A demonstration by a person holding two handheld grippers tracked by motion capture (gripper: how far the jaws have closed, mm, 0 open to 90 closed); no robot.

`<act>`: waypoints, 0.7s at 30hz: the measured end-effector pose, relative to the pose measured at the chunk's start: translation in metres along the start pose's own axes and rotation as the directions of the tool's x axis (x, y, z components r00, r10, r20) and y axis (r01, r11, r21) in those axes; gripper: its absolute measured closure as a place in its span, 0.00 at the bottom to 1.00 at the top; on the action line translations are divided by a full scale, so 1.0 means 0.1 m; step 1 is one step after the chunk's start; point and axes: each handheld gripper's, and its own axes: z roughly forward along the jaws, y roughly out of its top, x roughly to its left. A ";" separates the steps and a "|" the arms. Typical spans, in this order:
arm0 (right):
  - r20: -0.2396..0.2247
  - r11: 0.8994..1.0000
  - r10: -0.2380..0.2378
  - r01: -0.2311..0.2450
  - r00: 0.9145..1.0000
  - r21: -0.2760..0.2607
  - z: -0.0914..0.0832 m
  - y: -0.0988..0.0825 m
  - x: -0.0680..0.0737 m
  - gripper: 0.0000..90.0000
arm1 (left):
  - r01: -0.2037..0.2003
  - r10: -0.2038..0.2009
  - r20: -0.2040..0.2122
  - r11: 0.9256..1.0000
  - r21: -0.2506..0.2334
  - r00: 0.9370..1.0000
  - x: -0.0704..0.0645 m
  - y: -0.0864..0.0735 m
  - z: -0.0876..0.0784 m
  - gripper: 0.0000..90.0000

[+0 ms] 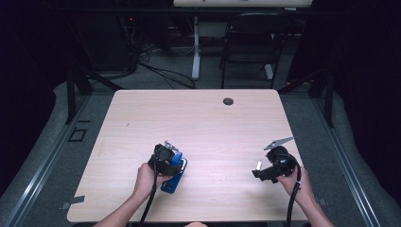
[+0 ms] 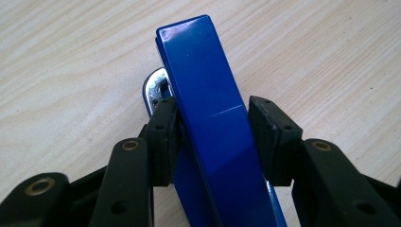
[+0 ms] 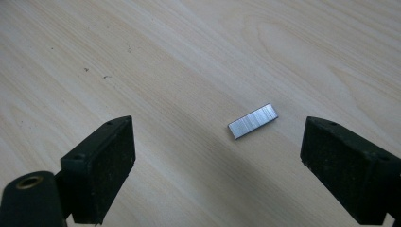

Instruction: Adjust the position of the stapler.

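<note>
At the near left of the wooden table (image 1: 198,118), the left gripper (image 2: 215,125) straddles a blue stapler (image 2: 208,94). In the left gripper view the stapler's long axis runs straight away from the jaws, its far end pointing out over the table and a bit of chrome (image 2: 158,87) showing on its left side. The left pad (image 2: 163,137) is against the stapler's side; the right pad (image 2: 272,137) appears just short of it or barely touching, so the jaws are narrow about the body and I cannot tell if the grip is firm.

At the near right, the right gripper (image 3: 217,161) hovers with jaws wide and empty. A strip of staples (image 3: 253,121) lies flat on the wood just beyond and between the jaws, nearer the right pad, its long axis slanting across the gap. The right hand (image 1: 295,182) is far the nearer to it.
</note>
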 end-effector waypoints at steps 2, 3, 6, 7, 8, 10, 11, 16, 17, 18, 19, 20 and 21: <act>-0.002 1.000 0.000 0.000 1.000 0.003 0.00 0.00 0.00 0.12 | 0.002 -0.002 0.008 1.000 -0.004 1.000 0.01 0.00 0.00 0.62; 0.003 1.000 -0.002 0.002 1.000 0.004 0.00 0.00 0.00 0.12 | 0.001 -0.001 0.011 1.000 -0.003 1.000 0.02 0.00 0.00 0.62; 0.001 1.000 0.001 -0.001 1.000 0.001 0.00 0.00 0.01 0.12 | -0.001 0.001 0.018 1.000 -0.005 1.000 0.02 -0.01 0.00 0.62; -0.001 1.000 0.000 0.000 1.000 0.003 0.00 0.00 0.00 0.12 | 0.000 0.000 0.021 1.000 -0.006 1.000 0.03 -0.01 0.00 0.62; -0.001 1.000 -0.001 0.001 1.000 0.005 0.00 0.00 0.00 0.12 | -0.001 0.001 0.023 1.000 -0.007 1.000 0.03 -0.01 0.00 0.62; 0.000 1.000 -0.001 0.001 1.000 0.005 0.00 0.00 0.00 0.12 | -0.003 0.004 0.028 1.000 -0.008 1.000 0.04 -0.01 0.00 0.62; -0.001 1.000 -0.002 0.002 1.000 0.005 0.00 0.00 0.00 0.12 | -0.004 0.004 0.030 1.000 -0.008 1.000 0.04 -0.01 0.00 0.62; -0.001 1.000 0.001 -0.001 1.000 0.003 0.00 0.00 0.01 0.12 | -0.024 0.025 0.049 1.000 -0.008 0.998 0.05 0.00 0.01 0.62; -0.003 1.000 0.000 0.000 1.000 0.004 0.00 0.00 0.01 0.12 | -0.029 0.029 0.053 1.000 -0.006 0.998 0.05 0.01 0.01 0.62; -0.002 1.000 0.000 0.000 1.000 0.004 0.00 0.00 0.01 0.12 | -0.035 0.036 0.057 0.999 -0.004 0.998 0.05 0.01 0.01 0.62; -0.004 1.000 -0.002 0.002 1.000 0.006 0.00 0.00 0.00 0.12 | -0.039 0.039 0.062 0.999 -0.006 0.997 0.05 0.01 0.01 0.62; -0.003 1.000 -0.002 0.002 1.000 0.006 0.00 0.00 0.00 0.12 | -0.042 0.043 0.063 0.999 -0.005 0.997 0.05 0.01 0.01 0.62; -0.001 1.000 0.000 0.000 1.000 0.004 0.00 0.00 0.00 0.12 | -0.047 0.047 0.069 0.999 -0.007 0.997 0.05 0.01 0.01 0.62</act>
